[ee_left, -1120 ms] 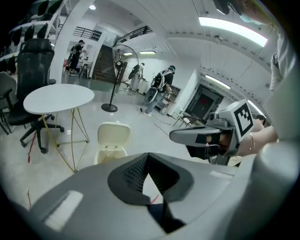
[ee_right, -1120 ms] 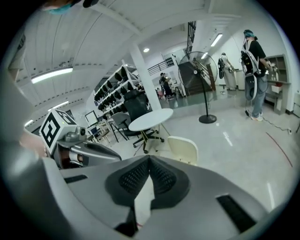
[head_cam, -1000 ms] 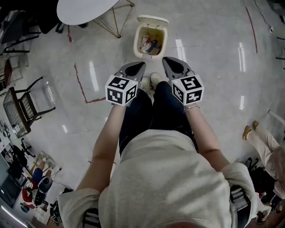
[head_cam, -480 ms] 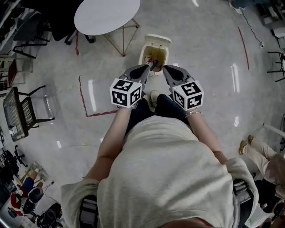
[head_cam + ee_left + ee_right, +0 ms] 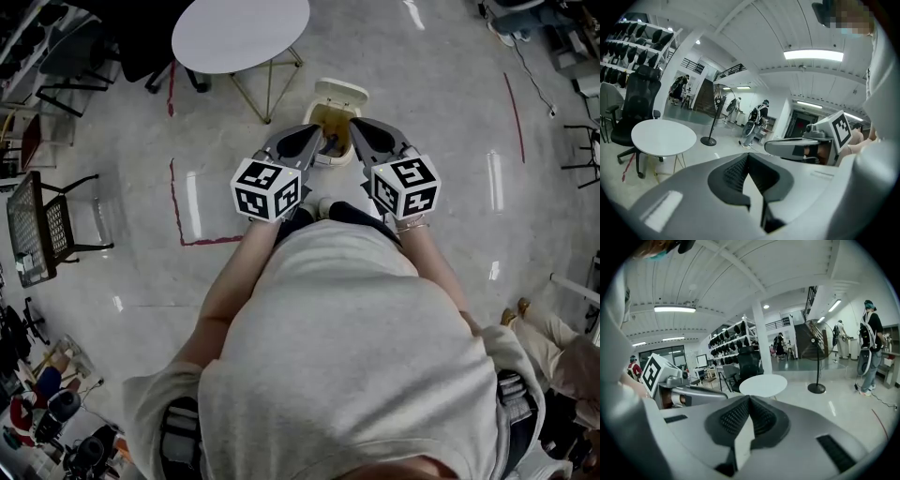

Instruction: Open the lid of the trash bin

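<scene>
The cream trash bin (image 5: 330, 110) stands on the floor ahead of the person, its lid (image 5: 340, 92) tipped up at the far side and the inside showing. Both grippers are held level over its near rim and hide part of it. My left gripper (image 5: 315, 134) is shut with nothing in it; its jaws meet in the left gripper view (image 5: 749, 157). The right gripper (image 5: 353, 127) is likewise shut and empty (image 5: 749, 400). Each gripper shows in the other's view: the right one (image 5: 797, 146), the left one (image 5: 689, 393). Neither gripper view shows the bin.
A round white table (image 5: 240, 33) on thin legs stands just left of the bin. A wire chair (image 5: 49, 227) is at the far left, with red tape lines (image 5: 178, 208) on the floor. Another person's leg (image 5: 553, 333) shows at lower right. A fan stand (image 5: 816, 380) stands on open floor.
Both grippers have lifted and come forward, so they now overlap the bin in the head view. The view has shifted: the bin sits higher and smaller, and the table shows in full.
</scene>
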Motion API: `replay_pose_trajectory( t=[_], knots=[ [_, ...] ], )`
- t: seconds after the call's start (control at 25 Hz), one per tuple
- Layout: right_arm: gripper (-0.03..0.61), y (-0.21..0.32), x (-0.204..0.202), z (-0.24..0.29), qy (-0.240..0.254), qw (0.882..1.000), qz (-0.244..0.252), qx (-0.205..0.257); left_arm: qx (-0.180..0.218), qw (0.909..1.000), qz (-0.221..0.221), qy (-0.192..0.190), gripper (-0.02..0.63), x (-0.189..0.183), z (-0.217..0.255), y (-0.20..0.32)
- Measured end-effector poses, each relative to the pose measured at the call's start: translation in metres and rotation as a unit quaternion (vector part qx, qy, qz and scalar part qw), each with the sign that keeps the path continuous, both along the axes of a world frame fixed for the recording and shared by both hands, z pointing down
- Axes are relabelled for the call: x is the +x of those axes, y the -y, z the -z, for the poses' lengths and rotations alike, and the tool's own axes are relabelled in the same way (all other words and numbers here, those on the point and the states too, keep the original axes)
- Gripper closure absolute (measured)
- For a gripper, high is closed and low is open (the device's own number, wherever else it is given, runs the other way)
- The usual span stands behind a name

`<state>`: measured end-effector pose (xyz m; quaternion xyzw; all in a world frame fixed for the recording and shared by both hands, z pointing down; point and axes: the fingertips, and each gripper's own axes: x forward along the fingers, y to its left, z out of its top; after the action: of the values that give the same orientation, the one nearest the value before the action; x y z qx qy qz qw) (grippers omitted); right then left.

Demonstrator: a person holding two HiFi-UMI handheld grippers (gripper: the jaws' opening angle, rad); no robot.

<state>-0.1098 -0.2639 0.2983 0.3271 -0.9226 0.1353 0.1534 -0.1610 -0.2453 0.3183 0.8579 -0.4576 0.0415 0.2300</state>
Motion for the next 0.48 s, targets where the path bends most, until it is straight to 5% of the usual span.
replay_pose_trajectory(
  t=[0.48],
  knots=[
    [0.572,0.002,-0.006,0.008,0.013,1.000,0.004,0.006,-0.027,0.9995,-0.001,-0.014,0.604,0.001,-0.008,0.004]
  ],
)
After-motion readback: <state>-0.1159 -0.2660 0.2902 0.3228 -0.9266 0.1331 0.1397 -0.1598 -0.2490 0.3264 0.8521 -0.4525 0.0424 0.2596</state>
